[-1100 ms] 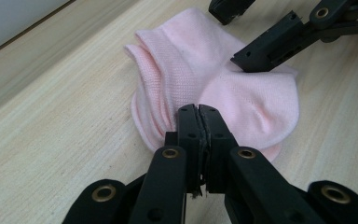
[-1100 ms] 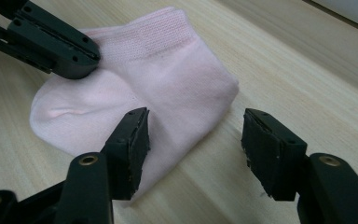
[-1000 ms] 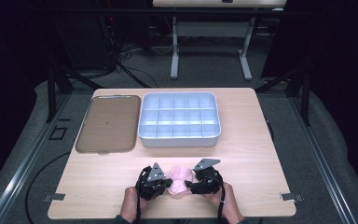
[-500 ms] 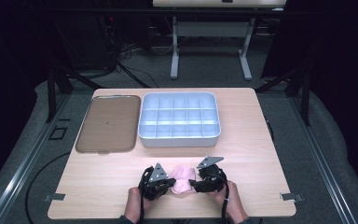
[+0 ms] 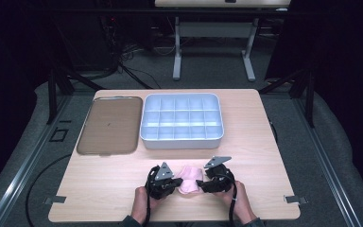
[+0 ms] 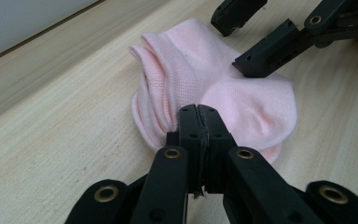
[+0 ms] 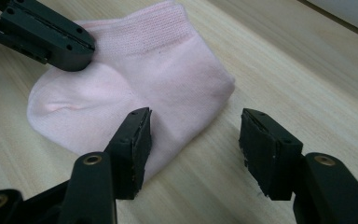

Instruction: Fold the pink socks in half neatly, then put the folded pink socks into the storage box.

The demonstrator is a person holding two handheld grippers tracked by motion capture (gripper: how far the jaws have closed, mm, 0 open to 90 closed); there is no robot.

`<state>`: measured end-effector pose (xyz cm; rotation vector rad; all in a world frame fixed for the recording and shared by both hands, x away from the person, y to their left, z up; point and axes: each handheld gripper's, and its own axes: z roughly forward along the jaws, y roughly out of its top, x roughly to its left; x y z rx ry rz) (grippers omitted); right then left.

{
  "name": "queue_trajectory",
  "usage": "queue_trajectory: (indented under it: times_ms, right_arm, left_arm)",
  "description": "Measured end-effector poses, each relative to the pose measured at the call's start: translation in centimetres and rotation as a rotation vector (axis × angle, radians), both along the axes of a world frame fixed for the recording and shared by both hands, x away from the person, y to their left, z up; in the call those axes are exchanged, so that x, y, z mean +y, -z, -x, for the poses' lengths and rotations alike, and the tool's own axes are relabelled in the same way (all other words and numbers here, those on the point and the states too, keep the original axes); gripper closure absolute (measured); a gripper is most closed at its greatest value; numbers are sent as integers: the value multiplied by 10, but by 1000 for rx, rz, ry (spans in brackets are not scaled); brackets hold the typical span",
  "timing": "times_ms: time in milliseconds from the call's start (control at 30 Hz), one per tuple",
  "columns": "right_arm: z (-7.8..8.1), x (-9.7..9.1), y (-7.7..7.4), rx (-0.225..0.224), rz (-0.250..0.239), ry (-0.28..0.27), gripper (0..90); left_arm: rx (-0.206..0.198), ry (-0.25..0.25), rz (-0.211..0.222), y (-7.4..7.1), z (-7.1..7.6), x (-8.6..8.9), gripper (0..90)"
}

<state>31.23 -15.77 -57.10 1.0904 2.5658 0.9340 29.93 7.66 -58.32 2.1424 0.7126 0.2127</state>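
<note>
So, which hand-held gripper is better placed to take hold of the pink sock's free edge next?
Right. The right hand-held gripper stands open, one jaw over the pink sock and one beside its edge. The left hand-held gripper is already shut on the sock's other side, so it is occupied.

A sock (image 5: pixel 189 178) lies between two grippers at the surface's (image 5: pixel 99 189) near edge; tray (image 5: pixel 108 125) left of divided bin (image 5: pixel 182 122) behind.
</note>
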Motion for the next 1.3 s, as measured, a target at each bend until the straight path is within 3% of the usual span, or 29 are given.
queue_trajectory:
  times_ms: [200, 433, 733, 1100, 1300]
  right_arm:
    - [-1, -2, 0, 2, 4, 5, 433]
    - [-2, -2, -1, 4, 7, 3, 433]
    - [-3, -1, -1, 5, 14, 15, 404]
    - [1, -14, -4, 79, -115, 94, 460]
    - [-1, -12, 0, 134, -157, 111, 607]
  left_arm:
    - [-45, -23, 1, -7, 0, 2, 875]
    - [-47, -35, -47, 0, -1, 2, 881]
    - [-47, -41, -30, 2, 0, 3, 886]
    - [-55, -48, -18, 4, 1, 4, 890]
    - [-74, -51, -25, 5, 3, 3, 892]
